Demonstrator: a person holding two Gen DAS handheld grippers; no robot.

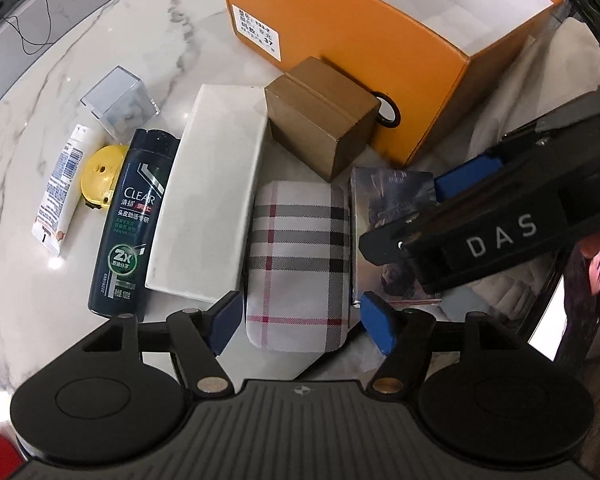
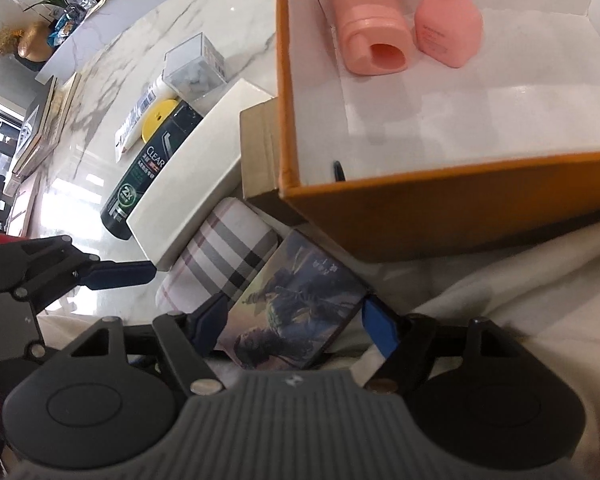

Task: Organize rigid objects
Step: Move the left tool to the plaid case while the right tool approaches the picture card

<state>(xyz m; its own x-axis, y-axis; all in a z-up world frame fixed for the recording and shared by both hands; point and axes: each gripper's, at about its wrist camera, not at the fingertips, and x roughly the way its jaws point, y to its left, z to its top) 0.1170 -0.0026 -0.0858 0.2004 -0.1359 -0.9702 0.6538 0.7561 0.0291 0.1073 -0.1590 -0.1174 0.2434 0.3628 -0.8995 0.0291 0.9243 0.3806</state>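
My left gripper [image 1: 302, 320] stands spread around the near end of the plaid case [image 1: 298, 264], pads not touching it. My right gripper [image 2: 300, 326] is spread around the picture box [image 2: 296, 316], low centre, below the orange box [image 2: 440, 216].

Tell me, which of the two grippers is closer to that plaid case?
Left. The left gripper straddles the near end of the plaid case, open. The right gripper straddles the picture box lying beside it.
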